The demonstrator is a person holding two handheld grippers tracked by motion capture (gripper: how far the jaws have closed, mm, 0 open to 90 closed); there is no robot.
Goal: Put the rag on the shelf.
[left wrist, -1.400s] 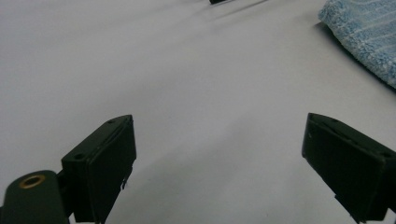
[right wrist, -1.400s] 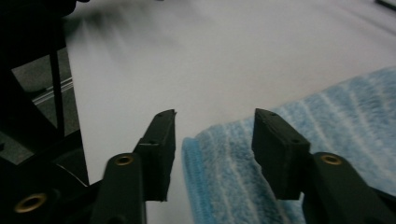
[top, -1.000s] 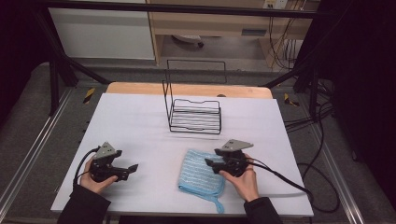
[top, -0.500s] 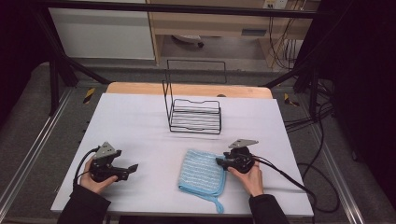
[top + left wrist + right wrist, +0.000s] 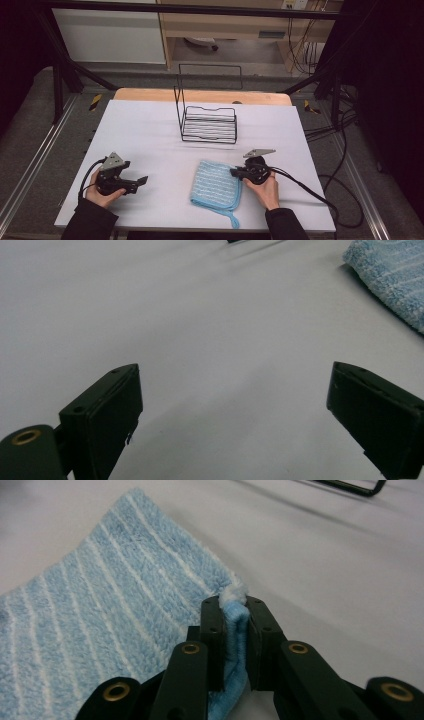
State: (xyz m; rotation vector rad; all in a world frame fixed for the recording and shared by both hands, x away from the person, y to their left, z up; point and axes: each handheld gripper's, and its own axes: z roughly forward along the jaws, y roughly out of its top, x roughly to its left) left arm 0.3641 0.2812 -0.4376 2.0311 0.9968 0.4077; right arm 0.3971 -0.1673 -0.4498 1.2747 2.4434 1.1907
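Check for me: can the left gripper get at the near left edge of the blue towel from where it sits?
Probably yes. The left gripper is open, and only bare table lies between it and the blue towel, whose far right edge the right gripper already pinches.

Wire rack (image 5: 209,124): black, empty, upright on the desk (image 5: 140,135) at frame centre, w/ a tall back frame rising on its left side; base of parallel wires. Desk: white sheet on top, a wooden edge strip showing along the far side. Background, upper frame: white panel (image 5: 110,35) at upper left; wooden shelf unit (image 5: 225,25) at upper centre. Black frame bars run across the top & slant down both sides. Loose cables (image 5: 305,47) hang at upper right. Grey floor (image 5: 30,150) at left & right.
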